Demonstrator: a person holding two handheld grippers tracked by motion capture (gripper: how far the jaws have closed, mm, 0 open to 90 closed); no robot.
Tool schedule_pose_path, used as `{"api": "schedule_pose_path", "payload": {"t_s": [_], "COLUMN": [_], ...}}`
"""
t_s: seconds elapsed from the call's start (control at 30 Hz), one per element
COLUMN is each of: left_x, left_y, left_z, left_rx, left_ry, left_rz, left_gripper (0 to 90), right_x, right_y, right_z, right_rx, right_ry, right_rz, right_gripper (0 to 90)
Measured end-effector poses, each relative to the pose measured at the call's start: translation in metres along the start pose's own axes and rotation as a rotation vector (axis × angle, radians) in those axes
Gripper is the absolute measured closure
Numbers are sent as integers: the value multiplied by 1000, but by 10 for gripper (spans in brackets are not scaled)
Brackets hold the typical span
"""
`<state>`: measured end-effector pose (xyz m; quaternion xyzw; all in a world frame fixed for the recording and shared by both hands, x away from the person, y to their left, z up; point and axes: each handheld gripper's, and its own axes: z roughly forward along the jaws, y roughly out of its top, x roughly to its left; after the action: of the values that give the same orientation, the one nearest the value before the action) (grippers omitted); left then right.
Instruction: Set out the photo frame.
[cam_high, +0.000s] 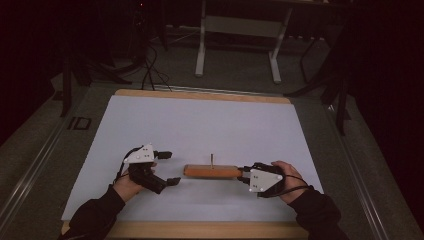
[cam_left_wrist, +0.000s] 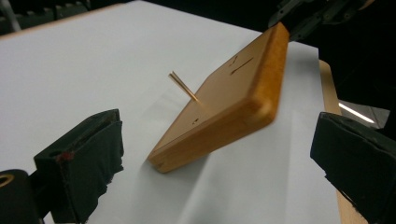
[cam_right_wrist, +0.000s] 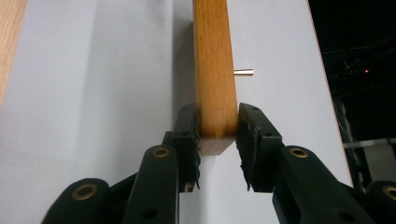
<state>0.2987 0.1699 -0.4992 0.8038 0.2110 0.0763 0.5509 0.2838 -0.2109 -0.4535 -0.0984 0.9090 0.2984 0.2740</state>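
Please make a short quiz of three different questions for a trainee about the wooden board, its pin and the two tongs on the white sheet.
1. True or false: the right tongs are clamped on one end of the wooden board.
2. Which describes the left tongs? A) shut on the pin. B) open, apart from the board. C) shut on the white sheet.
3. Fill in: the thin metal pin sticks out of the board's broad ____.

Key:
1. True; both pads press its sides in the right gripper view.
2. B; the board's near corner lies ahead between the wide jaws, untouched.
3. Face; the board is lifted at the held end and tilted above the white sheet.
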Motion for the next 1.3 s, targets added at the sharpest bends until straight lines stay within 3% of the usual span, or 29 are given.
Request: {"api": "schedule_pose_path", "payload": {"t_s": [0.17,0.53,0.63,0.73,1.0,1.3], "left_x": [-5,-6,-6,-5,-5,-4], "left_y": [-2,-12,-13,-14,-15,-16], "left_z": [-4,-4,-3,-3,-4,-3], "left_rx": [-15,-31,-34,-36,-54,-54], "left_ry": [32,32,33,35,38,31], "left_rz": [9,-12,-18,-20,-26,-29], "left_gripper": [30,30,30,30,30,30], "right_x": [-11,-38,-40,-51,-65,-83], "right_y": [-3,-9,-9,-11,-14,-19], "right_z": [1,6,6,9,17,26], "right_rx": [-17,-43,-40,-37,-26,-18], "right_ry": [26,64,66,99,107,127], "right_rz": [55,162,169,208,263,363], "right_gripper": [696,693,692,691,679,667]}}
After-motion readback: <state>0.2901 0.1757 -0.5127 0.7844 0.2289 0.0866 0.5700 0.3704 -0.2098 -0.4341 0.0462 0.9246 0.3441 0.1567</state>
